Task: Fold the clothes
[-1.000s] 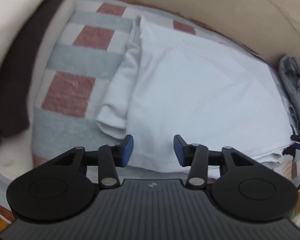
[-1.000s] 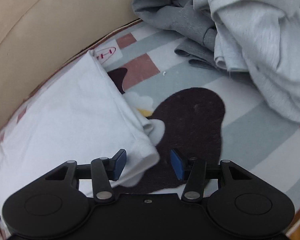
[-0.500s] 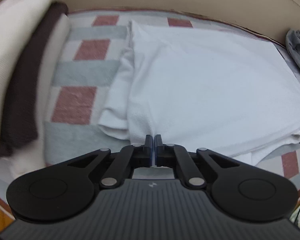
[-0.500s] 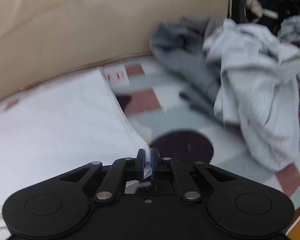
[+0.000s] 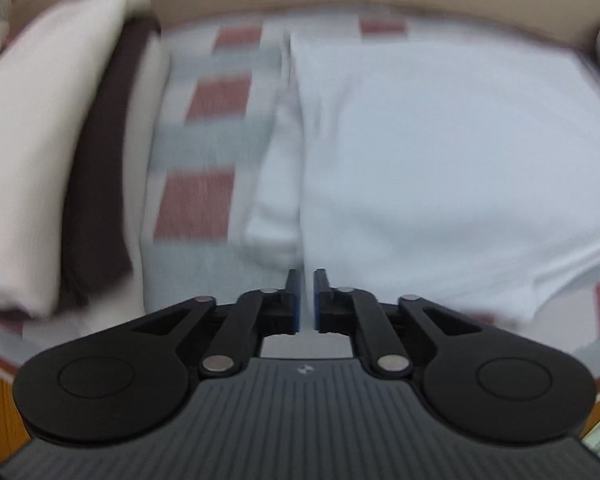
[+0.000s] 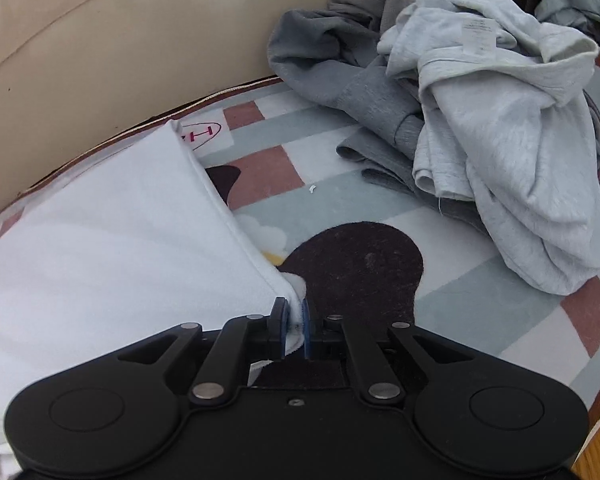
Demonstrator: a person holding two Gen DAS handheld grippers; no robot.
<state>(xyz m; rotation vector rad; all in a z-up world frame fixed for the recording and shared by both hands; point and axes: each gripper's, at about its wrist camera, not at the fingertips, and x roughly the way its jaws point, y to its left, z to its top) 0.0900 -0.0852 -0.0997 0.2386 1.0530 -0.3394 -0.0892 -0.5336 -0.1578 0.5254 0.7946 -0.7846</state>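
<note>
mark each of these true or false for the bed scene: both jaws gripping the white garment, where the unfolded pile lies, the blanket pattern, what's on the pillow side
1. The right gripper pinches a corner of the white garment. True.
2. The left gripper has its jaws spread wide above bare blanket. False: they are nearly closed at the garment's near edge, with white cloth showing in the gap.
3. A pile of unfolded grey clothes lies on the checked blanket, apart from the white garment. True.
4. The blanket is plain blue. False: it has red-brown, grey-green and white checks and a dark rounded patch.
5. A cream pillow lies in the left wrist view, away from the garment. True.
</note>
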